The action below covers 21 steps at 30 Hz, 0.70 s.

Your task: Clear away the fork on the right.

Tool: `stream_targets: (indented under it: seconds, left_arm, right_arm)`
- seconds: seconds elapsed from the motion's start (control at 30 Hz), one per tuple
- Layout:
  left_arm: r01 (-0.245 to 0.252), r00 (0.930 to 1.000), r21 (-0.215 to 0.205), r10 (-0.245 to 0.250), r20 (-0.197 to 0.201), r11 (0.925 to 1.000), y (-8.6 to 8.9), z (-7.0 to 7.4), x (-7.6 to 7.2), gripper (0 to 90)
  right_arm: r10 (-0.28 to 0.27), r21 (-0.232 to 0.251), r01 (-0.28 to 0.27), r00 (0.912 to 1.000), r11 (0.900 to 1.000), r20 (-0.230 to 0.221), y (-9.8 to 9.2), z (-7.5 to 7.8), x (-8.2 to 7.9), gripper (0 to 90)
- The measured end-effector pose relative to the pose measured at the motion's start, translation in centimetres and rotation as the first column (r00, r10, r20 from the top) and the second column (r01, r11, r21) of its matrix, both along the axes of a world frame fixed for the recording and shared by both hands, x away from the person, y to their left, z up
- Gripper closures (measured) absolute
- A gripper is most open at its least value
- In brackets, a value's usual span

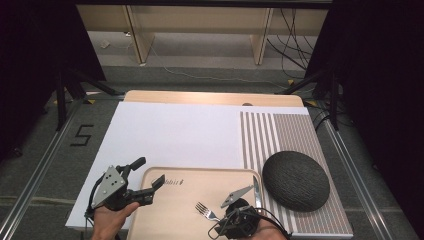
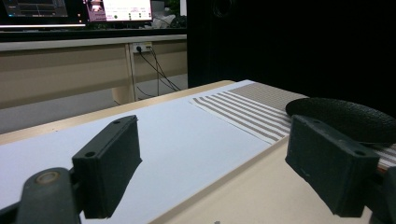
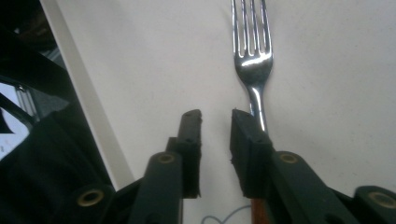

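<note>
Steel four-tined fork (image 3: 252, 60) with a brown handle lies flat on the pale wooden tray (image 1: 165, 220) on the counter, long axis running 12 to 6 in the right gripper view, tines at 12. Right hand-held gripper (image 3: 215, 116), jaws nearly closed with nothing visibly clamped, sits at the fork's 9 o'clock side, handle passing beside and under one jaw. Left hand-held gripper (image 2: 229, 163), jaws wide and empty, is farther off.

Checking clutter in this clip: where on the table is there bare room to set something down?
The white sheet is bare from the far table edge to the tray. The far striped mat beyond the black dome is free. The tray's near part is crowded: fork, right gripper, left gripper over its left rim.
</note>
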State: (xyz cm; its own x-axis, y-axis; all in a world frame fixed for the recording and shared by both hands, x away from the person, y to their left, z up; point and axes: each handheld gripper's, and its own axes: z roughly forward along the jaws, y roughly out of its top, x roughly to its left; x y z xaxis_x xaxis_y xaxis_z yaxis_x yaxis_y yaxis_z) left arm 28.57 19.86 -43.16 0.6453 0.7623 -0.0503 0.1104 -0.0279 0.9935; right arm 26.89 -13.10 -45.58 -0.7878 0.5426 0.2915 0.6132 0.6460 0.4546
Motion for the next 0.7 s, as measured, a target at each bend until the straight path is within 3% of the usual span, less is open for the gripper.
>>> stream_targets:
  seconds: [0.1,0.27,0.7]
  left_arm:
    - [0.000,1.0000,0.002,0.000,0.001,1.0000,0.00,0.00,0.00,16.7]
    - [-0.002,1.0000,-0.001,0.002,0.000,1.0000,0.01,0.01,-0.01,16.7]
    - [-0.002,1.0000,0.001,0.002,0.003,1.0000,0.05,0.03,0.00,16.8]
  right_arm:
    - [0.017,-0.047,-0.015,0.9992,0.999,0.036,0.20,-0.20,-0.15,83.2]
    - [0.024,-0.082,-0.020,0.9985,0.996,0.049,0.47,-0.43,-0.19,89.9]
    - [-0.004,-0.127,0.013,0.9973,0.992,0.073,0.37,-0.82,0.38,90.0]
